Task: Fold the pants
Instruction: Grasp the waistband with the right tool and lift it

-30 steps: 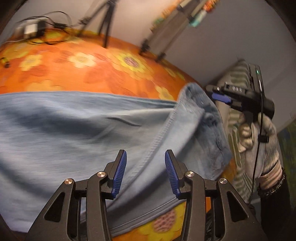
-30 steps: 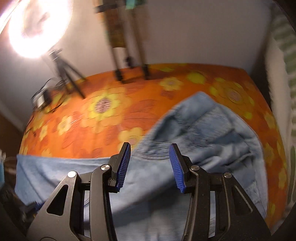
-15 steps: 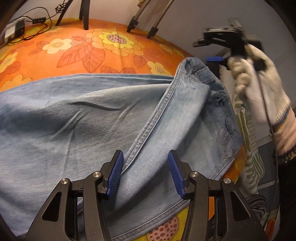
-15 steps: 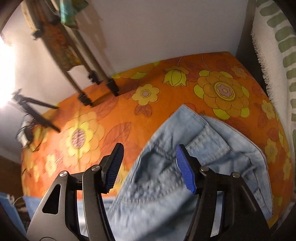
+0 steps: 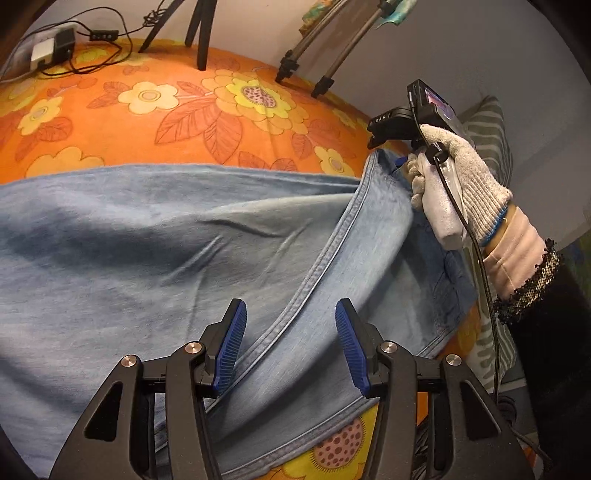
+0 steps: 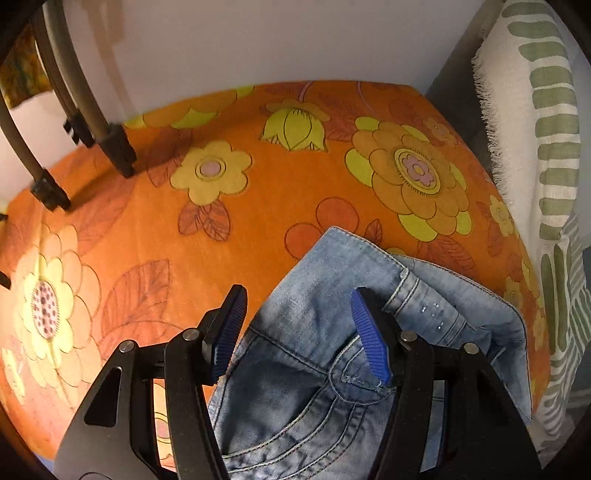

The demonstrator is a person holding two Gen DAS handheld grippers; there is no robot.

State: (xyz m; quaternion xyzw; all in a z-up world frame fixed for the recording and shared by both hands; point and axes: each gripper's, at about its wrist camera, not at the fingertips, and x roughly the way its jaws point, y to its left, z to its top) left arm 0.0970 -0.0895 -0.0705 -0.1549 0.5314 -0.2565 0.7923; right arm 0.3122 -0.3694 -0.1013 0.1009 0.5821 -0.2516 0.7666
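Light blue jeans [image 5: 155, 258] lie spread over an orange flowered cloth [image 5: 184, 122]. My left gripper [image 5: 288, 347] is open and empty, just above the jeans near their front edge, its jaws either side of a long seam [image 5: 325, 254]. My right gripper [image 6: 295, 332] is open low over the waistband corner [image 6: 343, 258], with a belt loop [image 6: 406, 291] and a pocket [image 6: 295, 417] by its right finger. In the left wrist view the right gripper body [image 5: 402, 122] and gloved hand [image 5: 454, 184] sit at the far right end of the jeans.
Tripod legs [image 5: 199, 33] and stand feet [image 6: 118, 151] rest on the cloth at the back. A power strip with cables [image 5: 51, 51] lies at the back left. A green-striped white cloth [image 6: 546, 155] hangs along the right side. A wall stands behind.
My right gripper has come down to the waistband corner and its jaws have opened wider. My left gripper has stayed open over the seam, with its view drawing back slightly.
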